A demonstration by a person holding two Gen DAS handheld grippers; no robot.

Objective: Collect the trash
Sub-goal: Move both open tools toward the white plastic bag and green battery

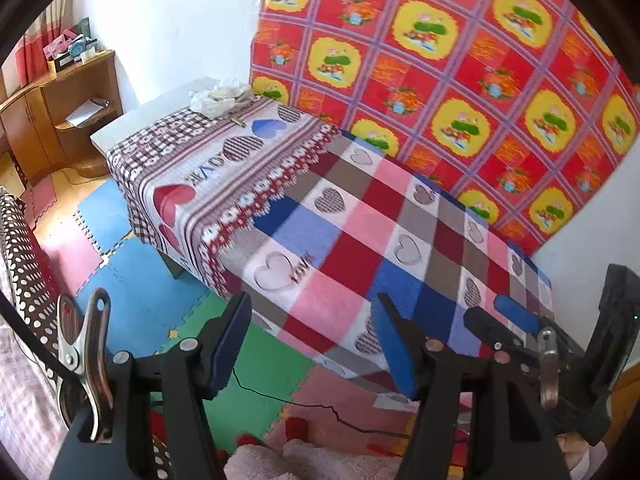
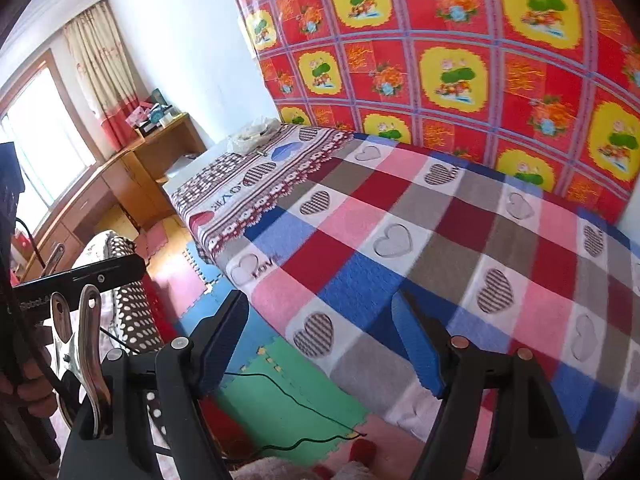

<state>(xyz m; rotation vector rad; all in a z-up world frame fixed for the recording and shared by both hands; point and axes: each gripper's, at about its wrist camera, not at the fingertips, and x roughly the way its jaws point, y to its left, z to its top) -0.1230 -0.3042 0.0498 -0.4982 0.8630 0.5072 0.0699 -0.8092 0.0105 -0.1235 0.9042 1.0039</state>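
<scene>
Crumpled white trash (image 1: 220, 98) at far end of counter (image 1: 120, 130), upper left of frame; small and blurred in right view (image 2: 250, 136). Small item (image 1: 239, 121) beside it, unidentifiable. Checked cloth (image 1: 360, 248) drapes counter edge; foam floor mats (image 1: 136, 280) open alongside. Left gripper (image 1: 312, 340) angled down, fingers apart, empty. Right gripper (image 2: 320, 344) likewise.
</scene>
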